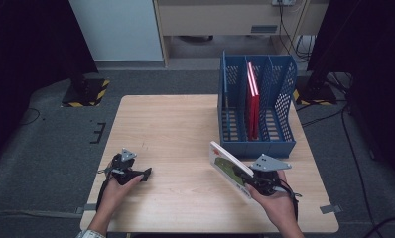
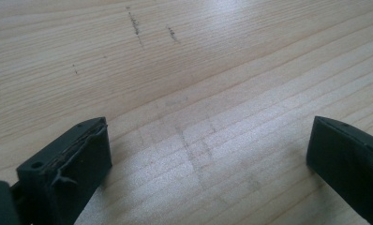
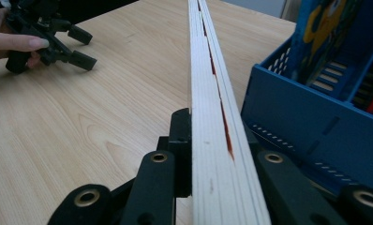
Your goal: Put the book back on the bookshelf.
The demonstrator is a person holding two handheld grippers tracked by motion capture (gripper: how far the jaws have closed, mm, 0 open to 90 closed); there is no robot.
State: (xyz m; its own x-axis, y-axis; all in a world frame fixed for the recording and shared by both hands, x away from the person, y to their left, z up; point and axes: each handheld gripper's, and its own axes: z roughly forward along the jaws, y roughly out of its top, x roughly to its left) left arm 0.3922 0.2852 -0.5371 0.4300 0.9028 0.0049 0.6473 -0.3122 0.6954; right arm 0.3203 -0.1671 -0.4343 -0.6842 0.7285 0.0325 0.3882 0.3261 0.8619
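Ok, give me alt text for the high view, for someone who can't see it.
The right gripper holds a thin book tilted over a wooden table, just in front of a blue file rack with red books inside. The left gripper rests open on the table.

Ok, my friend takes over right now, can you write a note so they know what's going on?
Right tool: shut on a green-covered book, held tilted above the table, just in front of the blue file rack.
Left tool: open, holding nothing, resting low at the table's near left.
Done: red books stand in the rack's middle slot.
Left: probably slide the held book into a slot.
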